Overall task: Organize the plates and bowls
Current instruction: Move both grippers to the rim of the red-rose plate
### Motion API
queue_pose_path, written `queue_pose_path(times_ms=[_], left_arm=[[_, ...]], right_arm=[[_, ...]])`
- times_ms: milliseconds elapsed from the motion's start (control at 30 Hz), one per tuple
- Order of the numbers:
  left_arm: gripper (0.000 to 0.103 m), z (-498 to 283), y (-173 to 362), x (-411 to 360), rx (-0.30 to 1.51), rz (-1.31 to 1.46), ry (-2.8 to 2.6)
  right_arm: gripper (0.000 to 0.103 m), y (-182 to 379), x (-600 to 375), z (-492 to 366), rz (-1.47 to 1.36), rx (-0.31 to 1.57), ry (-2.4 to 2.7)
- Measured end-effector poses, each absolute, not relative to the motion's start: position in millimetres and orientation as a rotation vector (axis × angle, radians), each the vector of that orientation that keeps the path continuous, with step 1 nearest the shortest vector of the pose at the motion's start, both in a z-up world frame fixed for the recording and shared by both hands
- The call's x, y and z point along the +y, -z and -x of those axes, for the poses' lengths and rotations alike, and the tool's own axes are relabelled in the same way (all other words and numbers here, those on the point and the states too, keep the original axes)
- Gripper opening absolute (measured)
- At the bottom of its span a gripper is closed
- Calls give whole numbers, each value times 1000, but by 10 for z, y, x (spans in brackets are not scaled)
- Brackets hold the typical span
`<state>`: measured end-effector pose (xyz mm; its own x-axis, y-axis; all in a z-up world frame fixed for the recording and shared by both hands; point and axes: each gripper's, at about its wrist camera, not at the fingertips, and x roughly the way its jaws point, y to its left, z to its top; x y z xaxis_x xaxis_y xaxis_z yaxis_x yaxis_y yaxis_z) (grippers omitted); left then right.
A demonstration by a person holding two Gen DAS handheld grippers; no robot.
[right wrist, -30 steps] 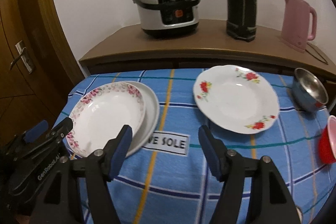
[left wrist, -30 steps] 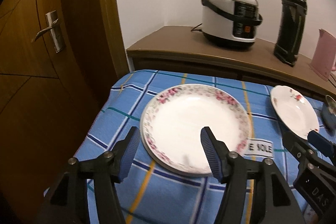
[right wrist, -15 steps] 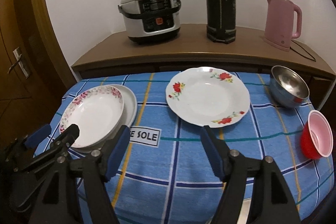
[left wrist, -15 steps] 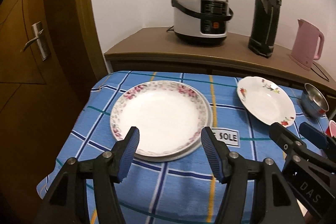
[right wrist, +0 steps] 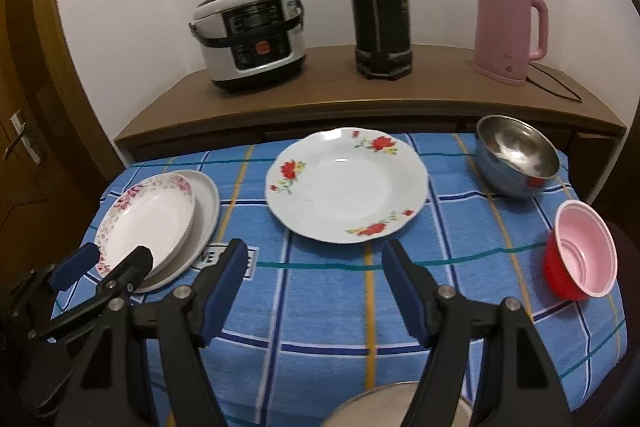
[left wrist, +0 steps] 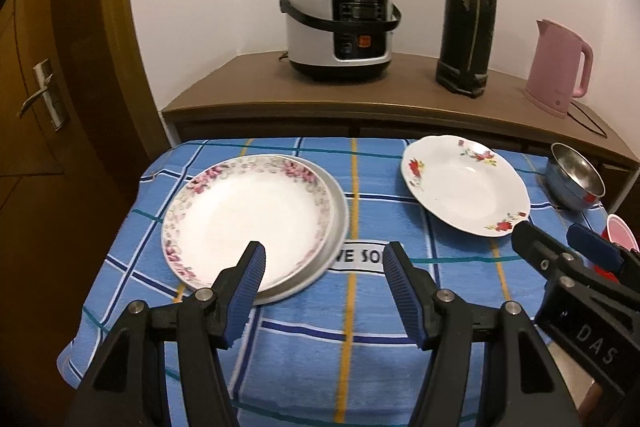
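The plates are lying on a blue checked tablecloth [left wrist: 312,347]. From the left camera, the pink-flowered plate [left wrist: 248,223] is sitting inside a plain grey plate [left wrist: 338,227], probably because the stacking has begun. The left gripper [left wrist: 322,263] is hovering over the stack's near edge, fingers spread, pinching nothing. The red-flowered plate [left wrist: 466,191] is waiting alone to the right.

From the right camera, the right gripper [right wrist: 314,261] is also spread and empty, pointing at the red-flowered plate [right wrist: 346,185]. A steel bowl [right wrist: 516,155] and a red bowl [right wrist: 580,253] with a pink inside are standing apart at the right edge.
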<state>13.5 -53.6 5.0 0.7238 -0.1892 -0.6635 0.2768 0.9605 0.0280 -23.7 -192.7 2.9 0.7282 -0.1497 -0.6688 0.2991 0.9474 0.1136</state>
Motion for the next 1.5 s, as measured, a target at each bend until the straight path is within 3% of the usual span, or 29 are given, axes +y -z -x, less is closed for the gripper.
queue_pose_path(times_ms=[1000,1500], left_arm=[[64,-317,43,-1245,756,-199,310],[64,-955,229,-1570,846,-181,291]], right_arm=[[71,-35,-3025,331,-187,778,339],[61,217,-3296,-226,-227,895,201]])
